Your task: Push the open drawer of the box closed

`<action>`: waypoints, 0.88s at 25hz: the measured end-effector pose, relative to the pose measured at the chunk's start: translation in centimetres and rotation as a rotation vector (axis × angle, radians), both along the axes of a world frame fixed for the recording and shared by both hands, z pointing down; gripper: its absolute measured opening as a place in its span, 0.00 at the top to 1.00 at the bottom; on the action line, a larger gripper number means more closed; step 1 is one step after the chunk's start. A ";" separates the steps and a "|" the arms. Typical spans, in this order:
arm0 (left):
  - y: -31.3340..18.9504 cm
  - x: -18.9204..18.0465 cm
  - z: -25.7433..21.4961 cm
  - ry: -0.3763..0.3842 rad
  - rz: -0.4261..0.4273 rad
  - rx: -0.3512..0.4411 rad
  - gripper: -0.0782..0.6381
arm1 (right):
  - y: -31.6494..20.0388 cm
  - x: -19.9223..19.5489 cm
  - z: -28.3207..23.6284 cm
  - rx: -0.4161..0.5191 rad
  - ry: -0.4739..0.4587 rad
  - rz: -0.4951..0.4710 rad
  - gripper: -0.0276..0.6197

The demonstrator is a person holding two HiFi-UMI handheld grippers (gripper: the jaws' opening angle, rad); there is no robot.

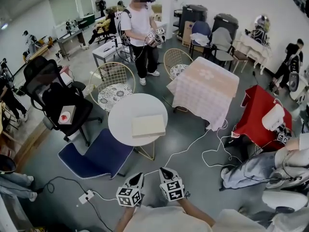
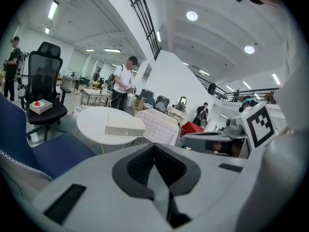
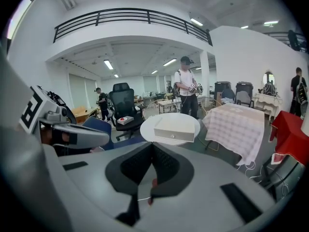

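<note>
Room: a large open workroom with a grey floor, white walls and a railed gallery overhead; chairs, covered tables and other people stand about.
Bench: round white bench [image 1: 123, 110] on thin gold legs, mid-floor, ahead of the wearer.
Box: cream box [image 1: 148, 125] lying flat on the bench, toward its nearer right part in the head view. The front, with a small knob [image 3: 172, 136], faces the tongs.
Drawer: from this range I cannot tell how far it stands out.
Left tongs [image 1: 139, 176]: clenched, pads meeting with nothing between them. They are held low before the wearer, well apart from the box.
Right tongs [image 1: 163, 171]: clenched likewise and empty, just beside the left.
Ground between: blue low chair [image 1: 99, 154] near the bench's left side, a white cable [image 1: 190, 145] trailing across the floor, and a power strip [image 1: 86, 196] near the wearer.
Stage, judged: approach; nothing has been touched yet.
Hazard, box slides: the box looks light and the top smooth, so a push may carry the whole box away instead of seating the drawer. The free tongs bracing the back would guard against this.
Hazard, box turns: a push to one side of the knob would likely swing the box or jam the drawer askew.
Hazard, bench: a hard shove could rock it on those thin legs.
Hazard, footing: the cable or the blue chair could catch the wearer on the way in.
</note>
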State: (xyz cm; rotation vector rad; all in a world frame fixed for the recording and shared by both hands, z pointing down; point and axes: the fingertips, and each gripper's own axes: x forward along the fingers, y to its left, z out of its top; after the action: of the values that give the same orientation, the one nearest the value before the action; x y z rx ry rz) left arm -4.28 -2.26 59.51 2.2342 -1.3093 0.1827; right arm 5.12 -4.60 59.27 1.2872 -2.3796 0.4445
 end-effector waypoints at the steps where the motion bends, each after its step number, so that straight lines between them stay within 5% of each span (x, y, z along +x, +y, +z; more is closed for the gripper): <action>1: 0.5 -0.4 -0.1 -0.001 0.003 0.007 0.87 | 0.8 -0.2 0.0 0.003 -0.004 0.004 0.93; 22: 10.3 0.2 -1.1 0.006 0.068 0.065 0.87 | 12.1 0.1 -0.5 0.046 0.009 0.072 0.93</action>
State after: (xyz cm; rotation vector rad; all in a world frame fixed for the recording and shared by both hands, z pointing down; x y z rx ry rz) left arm -4.08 8.01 58.37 2.3340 -1.2533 0.1603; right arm 5.24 7.52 58.78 1.3963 -2.3545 0.4062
